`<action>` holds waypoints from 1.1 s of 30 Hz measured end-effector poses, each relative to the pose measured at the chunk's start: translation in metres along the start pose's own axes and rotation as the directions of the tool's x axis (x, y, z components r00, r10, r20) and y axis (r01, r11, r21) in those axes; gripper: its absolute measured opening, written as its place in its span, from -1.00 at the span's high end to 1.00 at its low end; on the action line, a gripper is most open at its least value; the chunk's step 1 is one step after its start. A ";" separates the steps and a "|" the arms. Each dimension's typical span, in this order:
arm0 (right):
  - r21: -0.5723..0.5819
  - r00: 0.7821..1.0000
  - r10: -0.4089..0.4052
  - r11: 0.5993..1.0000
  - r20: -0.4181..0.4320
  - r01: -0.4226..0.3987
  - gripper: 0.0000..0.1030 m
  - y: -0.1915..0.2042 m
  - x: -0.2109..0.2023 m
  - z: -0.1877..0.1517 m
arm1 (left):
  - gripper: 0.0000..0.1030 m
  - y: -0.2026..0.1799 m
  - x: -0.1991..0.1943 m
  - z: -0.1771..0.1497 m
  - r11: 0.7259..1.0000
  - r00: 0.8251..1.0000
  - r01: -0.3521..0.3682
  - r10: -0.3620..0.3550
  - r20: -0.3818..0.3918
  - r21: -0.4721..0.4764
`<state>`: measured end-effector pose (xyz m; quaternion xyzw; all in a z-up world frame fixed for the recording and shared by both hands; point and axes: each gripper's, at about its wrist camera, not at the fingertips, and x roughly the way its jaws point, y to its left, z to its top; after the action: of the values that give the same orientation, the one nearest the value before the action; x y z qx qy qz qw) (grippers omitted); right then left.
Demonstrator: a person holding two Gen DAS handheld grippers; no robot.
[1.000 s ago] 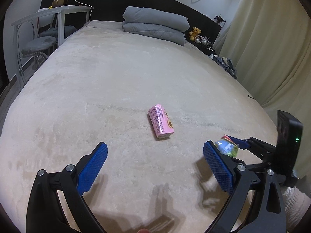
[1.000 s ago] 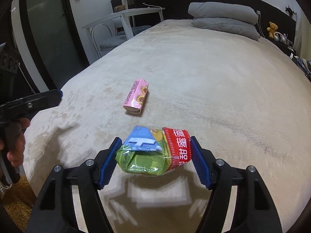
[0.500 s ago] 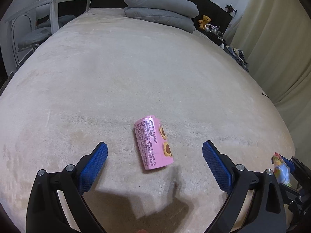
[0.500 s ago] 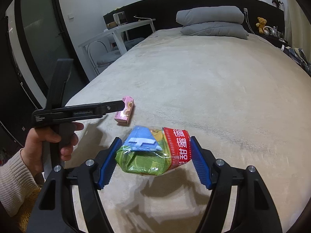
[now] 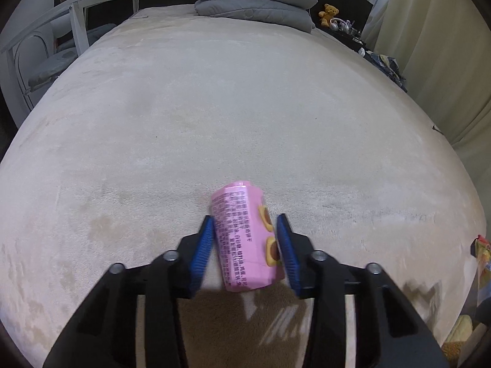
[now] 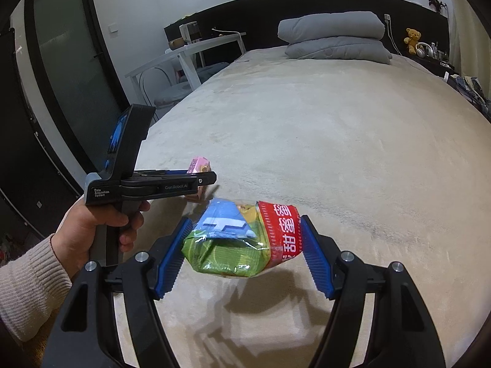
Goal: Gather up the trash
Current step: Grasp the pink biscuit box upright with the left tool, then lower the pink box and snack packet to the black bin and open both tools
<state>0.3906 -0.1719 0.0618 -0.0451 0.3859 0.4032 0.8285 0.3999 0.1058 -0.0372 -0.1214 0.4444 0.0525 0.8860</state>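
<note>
- My left gripper [image 5: 245, 245] has just been closing, and the pink snack packet [image 5: 245, 239] now sits lengthwise between its jaws, with both blue ribbed pads [image 5: 201, 253] pressed on the packet's long sides
- That packet lies near the bed's [image 5: 245, 107] foot edge, its far end poking out past my fingertips
- It is a soft, rounded wrapper, glossy pink, with dense small print on top and biscuit pictures down one side
- My right gripper [image 6: 245, 245] pinches a crumpled snack bag [image 6: 242, 242], clear of the cover, above the same foot edge
- That bag is shiny, creased foil: green body, blue and white panel, red band with white characters
- The cover is plush beige, short-piled and faintly streaked
- My left hand [image 6: 92, 230], in a ribbed knit cuff, grips the black plastic handle
</note>
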 end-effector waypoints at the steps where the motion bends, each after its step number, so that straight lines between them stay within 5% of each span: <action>1: 0.003 1.000 -0.001 1.000 0.001 0.001 -0.36 -0.001 -0.001 0.000 | 0.27 0.000 -0.001 -0.001 1.000 1.000 0.004 -0.004 0.005 0.000; 17: 0.022 1.000 -0.018 1.000 0.012 0.017 -0.36 0.005 -0.009 -0.004 | 0.36 -0.007 -0.061 -0.029 0.998 0.996 0.057 -0.056 0.071 -0.006; 33: 0.075 0.999 -0.027 0.997 0.039 0.024 -0.36 0.016 -0.034 -0.027 | 0.37 -0.020 -0.141 -0.094 0.992 0.981 0.125 -0.120 0.154 -0.018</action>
<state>0.3496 -0.1934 0.0698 -0.0112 0.3833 0.3788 0.8423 0.2471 0.0641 0.0250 -0.1566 0.3664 0.0132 0.9171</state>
